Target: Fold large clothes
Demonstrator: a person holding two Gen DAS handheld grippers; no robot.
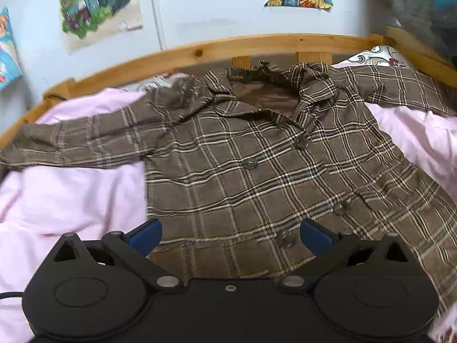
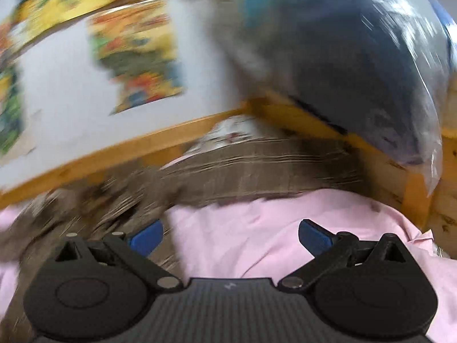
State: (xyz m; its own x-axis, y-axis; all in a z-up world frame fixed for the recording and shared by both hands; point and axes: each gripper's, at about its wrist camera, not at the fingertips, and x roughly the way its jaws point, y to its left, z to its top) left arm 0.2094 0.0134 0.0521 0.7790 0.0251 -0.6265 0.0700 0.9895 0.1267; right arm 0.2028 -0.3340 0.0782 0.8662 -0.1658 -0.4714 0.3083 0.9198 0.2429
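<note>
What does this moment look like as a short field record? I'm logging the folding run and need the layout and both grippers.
garment: brown plaid coat, spread flat, front up, buttoned, sleeves out to both sides
surface: pink bedsheet on a wooden-framed bed
left gripper: open, over the coat's lower front, holding nothing
right gripper: open, over the sheet beside the coat; view motion-blurred
fold state: not yet folded
</note>
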